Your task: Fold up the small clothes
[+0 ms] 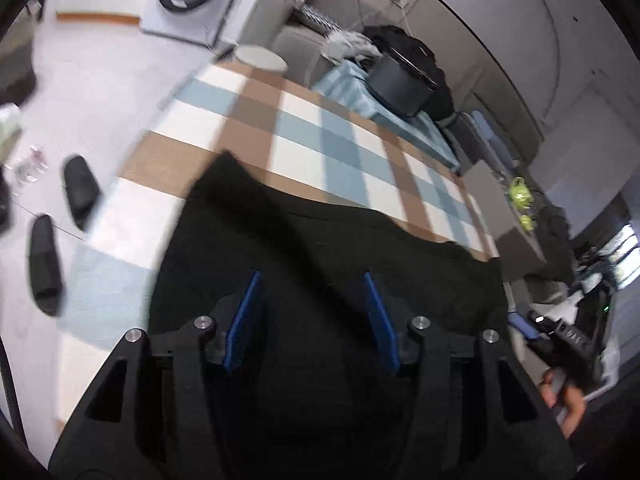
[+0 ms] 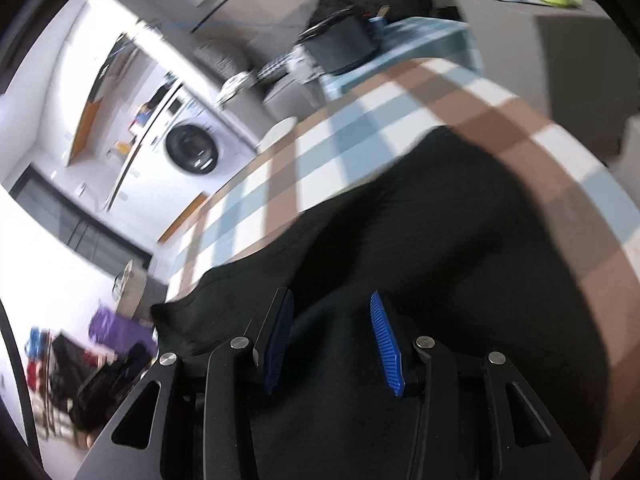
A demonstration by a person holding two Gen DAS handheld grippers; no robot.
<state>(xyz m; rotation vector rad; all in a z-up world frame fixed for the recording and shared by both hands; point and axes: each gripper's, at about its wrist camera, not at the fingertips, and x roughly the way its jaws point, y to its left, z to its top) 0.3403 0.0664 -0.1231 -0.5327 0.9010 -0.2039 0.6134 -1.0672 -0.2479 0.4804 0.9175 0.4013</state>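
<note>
Black garment spread flat on checked cloth for folding (nothing pinched); left gripper and right gripper poised over it, jaws parted, presumably between grasps.

left wrist: close, down over black garment | right wrist: same | shared: checked cloth
</note>
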